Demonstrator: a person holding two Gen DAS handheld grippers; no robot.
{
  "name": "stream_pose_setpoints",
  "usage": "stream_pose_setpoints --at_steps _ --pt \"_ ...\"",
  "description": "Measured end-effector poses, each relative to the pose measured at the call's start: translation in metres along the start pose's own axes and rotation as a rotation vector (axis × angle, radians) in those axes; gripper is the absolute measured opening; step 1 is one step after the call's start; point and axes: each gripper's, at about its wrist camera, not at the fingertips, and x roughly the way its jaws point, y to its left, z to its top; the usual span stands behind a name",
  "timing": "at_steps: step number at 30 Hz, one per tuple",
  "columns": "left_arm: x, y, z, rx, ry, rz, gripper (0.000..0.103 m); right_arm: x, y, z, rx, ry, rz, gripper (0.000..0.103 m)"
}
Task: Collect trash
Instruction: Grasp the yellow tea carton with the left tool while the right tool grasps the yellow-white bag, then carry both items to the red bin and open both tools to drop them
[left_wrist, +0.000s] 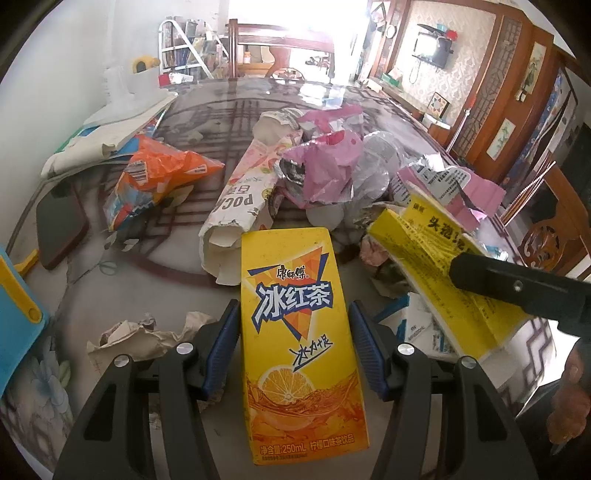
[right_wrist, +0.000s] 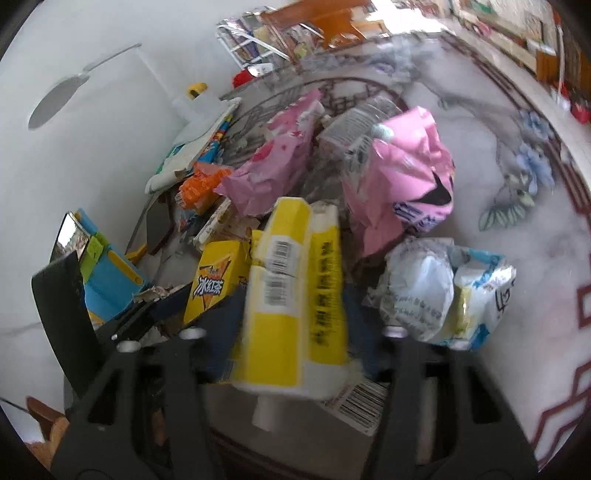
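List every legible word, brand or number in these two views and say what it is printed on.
"康师傅", "冰红茶", "250mL": tea carton between the left jaws.
"POC": white and pink paper pack, upside down; the rest is unreadable.
"头孢": yellow box; its fine print is too small.
Barcodes: orange wrapper and yellow box in the right wrist view; digits blurred.
Print on the pink bags and white bags: too blurred.

left wrist view sits low and close, tilted down over the patterned glass-topped table (left_wrist: 110, 273) toward the far bright window. right wrist view peers down steeply, closer still. both catch the yellow iced-tea drink carton (left_wrist: 295, 332) (right_wrist: 212, 280) and the crumpled pink foil wrapper (left_wrist: 325, 162) (right_wrist: 410, 173).
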Motion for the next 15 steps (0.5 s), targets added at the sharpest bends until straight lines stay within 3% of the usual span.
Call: stream_pose_setpoints --at_steps 8,11,15 --pt "-0.018 0.003 0.0 -0.003 -0.11 0.064 0.056 -0.043 0.007 0.0 -0.139 -0.164 0.04 0.043" --pt "-0.038 -0.004 0.003 0.015 -0.193 0.088 0.056 -0.064 -0.008 -0.002 -0.13 -0.229 0.049 0.043" --pt "-0.077 -0.033 0.004 0.053 -0.326 0.065 0.056 -0.1 -0.043 -0.007 -0.074 -0.324 0.074 0.043"
